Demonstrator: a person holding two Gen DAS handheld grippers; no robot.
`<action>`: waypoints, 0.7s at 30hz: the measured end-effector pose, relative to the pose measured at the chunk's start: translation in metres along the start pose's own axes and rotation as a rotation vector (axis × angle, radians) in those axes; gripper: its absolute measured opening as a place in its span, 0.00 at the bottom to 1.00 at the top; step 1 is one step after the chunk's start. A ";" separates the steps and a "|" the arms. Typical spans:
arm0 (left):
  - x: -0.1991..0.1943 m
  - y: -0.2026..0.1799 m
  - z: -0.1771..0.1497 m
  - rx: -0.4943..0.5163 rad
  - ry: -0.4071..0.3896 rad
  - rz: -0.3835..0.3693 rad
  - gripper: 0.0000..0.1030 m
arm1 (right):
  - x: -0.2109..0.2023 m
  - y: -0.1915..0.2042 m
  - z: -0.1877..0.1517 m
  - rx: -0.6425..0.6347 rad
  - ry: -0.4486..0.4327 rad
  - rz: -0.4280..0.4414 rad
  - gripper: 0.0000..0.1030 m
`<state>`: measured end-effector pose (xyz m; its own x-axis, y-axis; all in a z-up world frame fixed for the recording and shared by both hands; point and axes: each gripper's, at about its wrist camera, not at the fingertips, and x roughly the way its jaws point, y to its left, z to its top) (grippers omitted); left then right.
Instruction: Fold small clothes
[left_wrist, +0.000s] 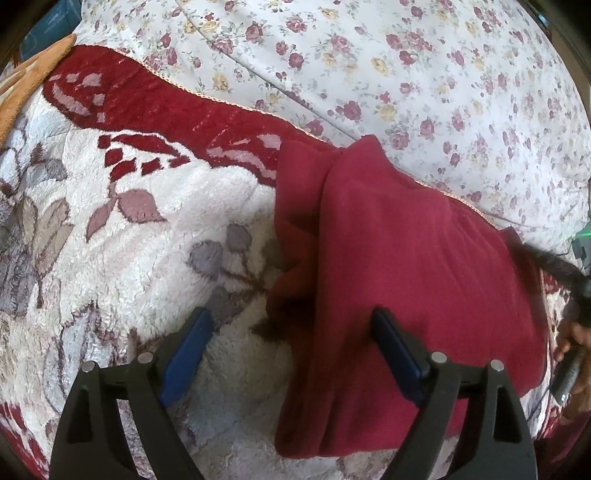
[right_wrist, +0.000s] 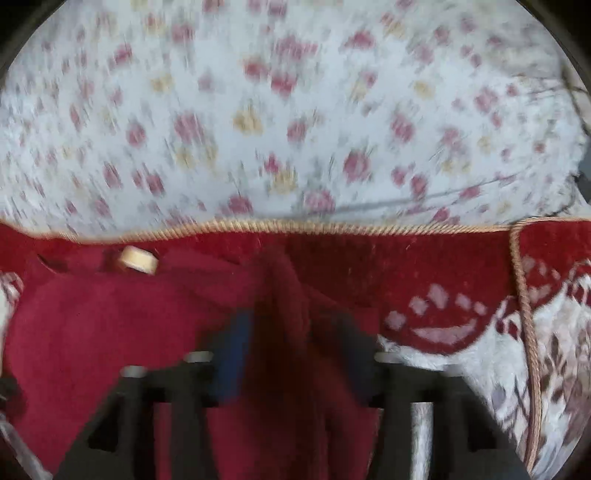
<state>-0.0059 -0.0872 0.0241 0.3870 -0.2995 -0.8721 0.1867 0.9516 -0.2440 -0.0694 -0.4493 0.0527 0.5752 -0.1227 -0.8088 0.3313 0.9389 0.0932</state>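
A dark red garment lies folded lengthwise on a plush blanket patterned in white and red. My left gripper stands open over the garment's left edge: one finger is above the blanket, the other above the red cloth, and neither pad presses on anything. The right wrist view is blurred. There the same garment shows a tan label, and a raised ridge of its cloth stands between the fingers of my right gripper. The blur hides whether the pads press on it.
A floral bedsheet lies beyond the blanket's corded edge. An orange cloth shows at the far left. A person's hand is at the right edge of the left wrist view.
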 end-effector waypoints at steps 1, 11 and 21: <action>-0.001 -0.001 -0.001 0.005 0.001 0.001 0.85 | -0.007 0.008 0.001 -0.004 -0.011 0.040 0.66; -0.016 0.004 -0.010 0.043 -0.027 0.012 0.85 | 0.004 0.192 -0.022 -0.363 0.111 0.369 0.47; -0.015 0.011 -0.011 0.041 -0.018 -0.040 0.85 | 0.081 0.279 -0.001 -0.377 0.210 0.307 0.48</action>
<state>-0.0195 -0.0717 0.0297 0.3949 -0.3384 -0.8541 0.2389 0.9355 -0.2601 0.0690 -0.1969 0.0131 0.4288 0.2070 -0.8793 -0.1434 0.9766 0.1600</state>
